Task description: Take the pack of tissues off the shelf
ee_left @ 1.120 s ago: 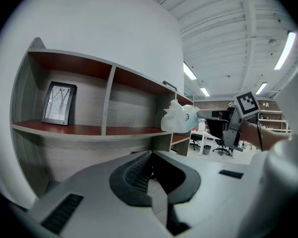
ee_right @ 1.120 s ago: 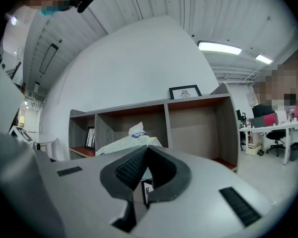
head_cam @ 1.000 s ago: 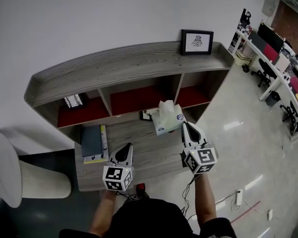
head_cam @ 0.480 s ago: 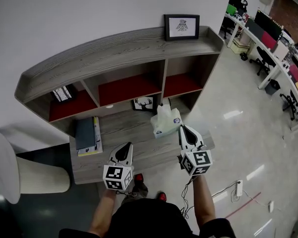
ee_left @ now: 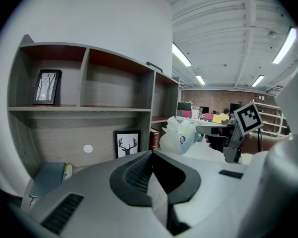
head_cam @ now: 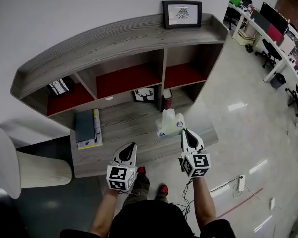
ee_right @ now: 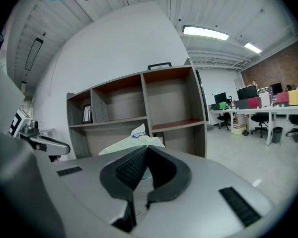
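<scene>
Head view: looks steeply down on a grey wood shelf unit (head_cam: 114,38) with red-backed compartments against a white wall, with glossy floor (head_cam: 238,128) to the right and office desks (head_cam: 280,33) beyond. Finds the pack of tissues (head_cam: 170,124) pinched at the tip of the right gripper (head_cam: 185,132), out of the compartments and over the front of the lower ledge; cannot tell whether touching it.

Left gripper view: shows the left gripper (ee_left: 151,153) with jaws pressed together on nothing, a deer print (ee_left: 127,144) in the lower bay, and the pack in mid-air at right.

Right gripper view: shows jaws clamped on the pale wrapper, hiding most of the pack.
</scene>
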{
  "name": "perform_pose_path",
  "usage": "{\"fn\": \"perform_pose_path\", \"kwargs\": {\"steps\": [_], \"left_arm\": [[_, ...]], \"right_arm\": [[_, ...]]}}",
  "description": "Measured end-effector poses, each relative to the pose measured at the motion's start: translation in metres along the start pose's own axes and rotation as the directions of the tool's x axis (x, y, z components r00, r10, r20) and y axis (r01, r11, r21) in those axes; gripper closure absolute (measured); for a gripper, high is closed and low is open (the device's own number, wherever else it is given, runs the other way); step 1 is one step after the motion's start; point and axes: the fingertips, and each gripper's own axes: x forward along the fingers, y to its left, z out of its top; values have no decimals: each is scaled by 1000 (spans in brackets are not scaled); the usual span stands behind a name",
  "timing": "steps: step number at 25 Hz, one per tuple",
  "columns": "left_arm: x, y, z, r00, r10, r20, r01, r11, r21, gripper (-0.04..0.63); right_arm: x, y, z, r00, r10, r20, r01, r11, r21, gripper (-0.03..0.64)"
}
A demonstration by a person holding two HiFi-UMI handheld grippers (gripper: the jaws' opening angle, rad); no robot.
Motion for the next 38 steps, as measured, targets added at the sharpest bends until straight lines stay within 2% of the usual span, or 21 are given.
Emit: {"fn": "perform_pose_path", "kwargs": {"steps": [12,22,33,38], "left_arm": [[7,0,-46,997,-6,-80,5,1000,-24,591],[5,-4,-70,991,-29,-130,26,999,-31,591],[10,-9,-88,985,-50,-168,44,998,-37,591],[11,-9,-93,983,-49,-177,42,998,-41,589]], "right_arm": [[1,-8,-90,990,-34,-138,38,999,27,589],[9,-12,-156,965,-67,-253,76,997,28,589],[8,-17,-205,942,-90,-322,115,991,60,589],[3,-17,-221,931,-88,-355,111,993,46,589]]}}
